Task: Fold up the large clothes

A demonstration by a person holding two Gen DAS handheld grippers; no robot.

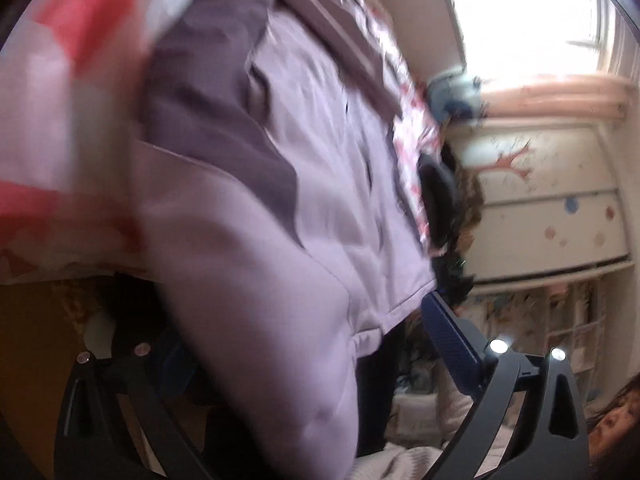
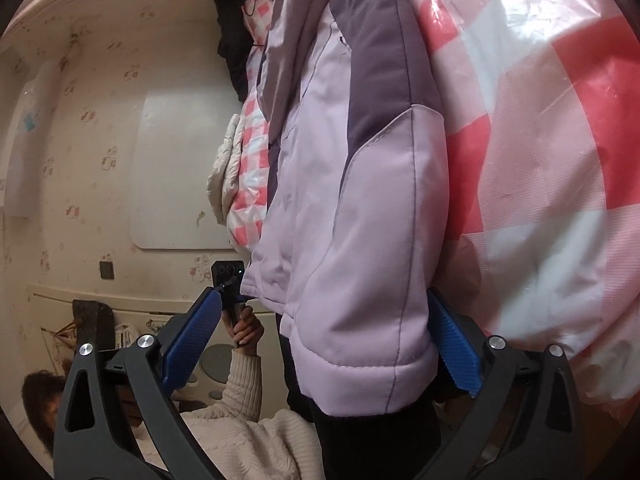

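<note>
Pale flowered wallpaper behind, red-checked plastic sheet beneath. We've got the right claw spread wide, the lilac jacket's cuff between its blue pads, ungripped, likely lined up for a fold. Left claw gapes too, jacket hem draped across it: puffy, quilted, darker purple shoulder panels.

1. A lived-in home bedroom is showing: cream wallpaper with small pink flower prints is covering the walls.
2. A red-and-white checked plastic sheet is lying spread out (bed-like), and a bright window is glowing.
</note>
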